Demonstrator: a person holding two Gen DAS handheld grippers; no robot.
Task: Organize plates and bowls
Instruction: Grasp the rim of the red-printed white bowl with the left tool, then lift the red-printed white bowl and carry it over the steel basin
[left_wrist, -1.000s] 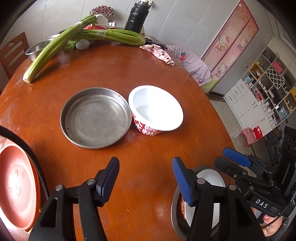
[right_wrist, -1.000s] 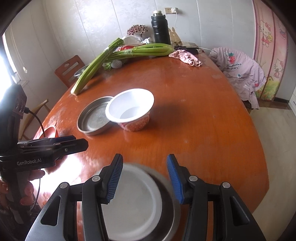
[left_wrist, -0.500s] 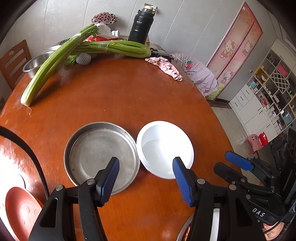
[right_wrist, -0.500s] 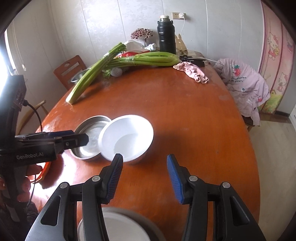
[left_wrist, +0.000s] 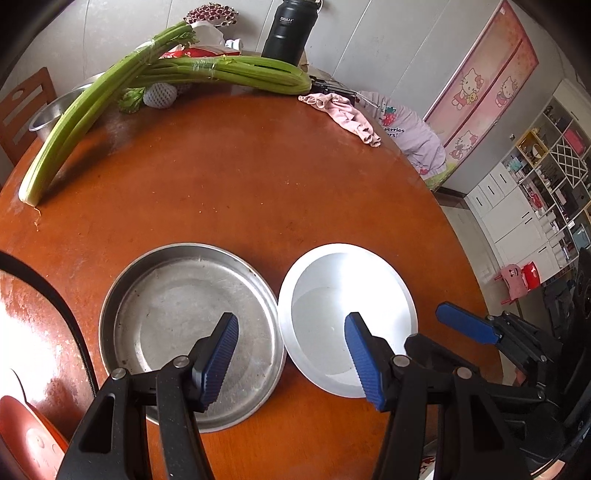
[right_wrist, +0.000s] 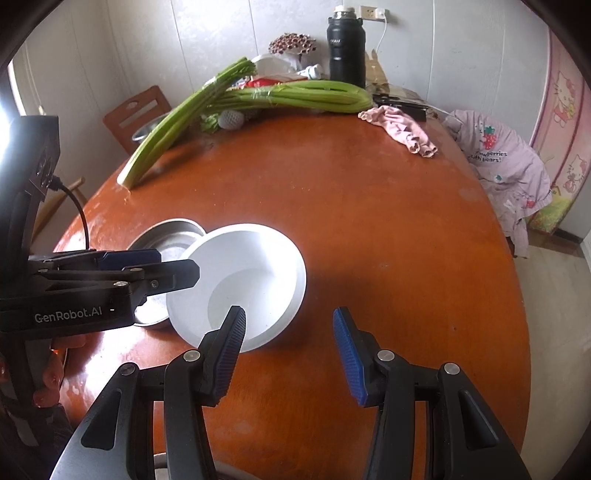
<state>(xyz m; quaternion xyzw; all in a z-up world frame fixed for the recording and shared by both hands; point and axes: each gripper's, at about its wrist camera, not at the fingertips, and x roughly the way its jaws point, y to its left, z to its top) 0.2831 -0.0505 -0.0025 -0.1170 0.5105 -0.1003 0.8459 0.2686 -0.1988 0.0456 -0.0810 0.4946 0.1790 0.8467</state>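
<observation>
Round metal plate (left_wrist: 177, 317) flat, empty, upright on worktop (left_wrist: 240, 192); white bowl (left_wrist: 347, 314) upright, empty, rim touching plate's right edge.

On the table (left_wrist: 240, 177), the pan (left_wrist: 184, 325) lies left of the bowl (left_wrist: 347, 317), rims just beside each other. Celery (left_wrist: 229, 72), flask (left_wrist: 290, 31) and cloth (left_wrist: 343, 112) lie behind.

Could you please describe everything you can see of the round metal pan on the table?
The round, shallow, grey metal pan has a flat, scuffed bottom and a low raised rim. It sits upright and empty on the brown wooden table, right beside the white bowl; their rims look very close or touching. Neither gripper holds it.
</observation>
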